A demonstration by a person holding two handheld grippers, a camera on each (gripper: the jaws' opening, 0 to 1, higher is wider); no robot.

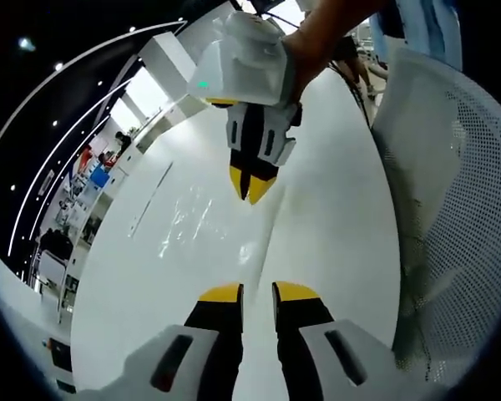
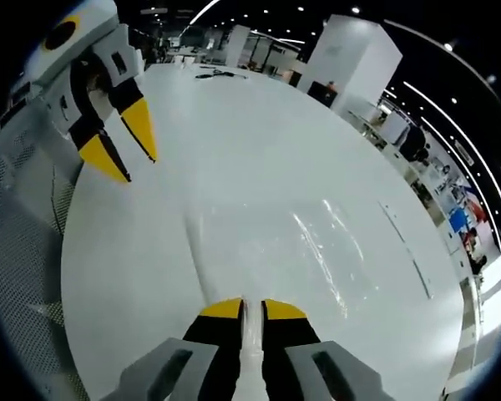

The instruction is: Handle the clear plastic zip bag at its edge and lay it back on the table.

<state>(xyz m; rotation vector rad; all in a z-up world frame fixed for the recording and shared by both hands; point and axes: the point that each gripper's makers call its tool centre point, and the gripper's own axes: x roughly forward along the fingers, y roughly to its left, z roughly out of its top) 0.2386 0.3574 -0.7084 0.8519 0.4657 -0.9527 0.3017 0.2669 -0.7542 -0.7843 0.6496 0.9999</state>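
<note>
Bright, even indoor light washes the white tabletop in both views, fed by ceiling strip lights and small spot lamps that curve along the dark upper edges. Glare streaks glint off the clear plastic zip bag at centre right of the right gripper view and centre left of the left gripper view, where its outline nearly vanishes. Fisheye distortion bows the background sharply toward the edges. Shadows are faint; distant figures are small and soft.

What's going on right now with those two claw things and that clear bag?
Right gripper shut on zip bag edge. Left gripper open, holding nothing. Bag spread over white table. Nothing in the way.
</note>
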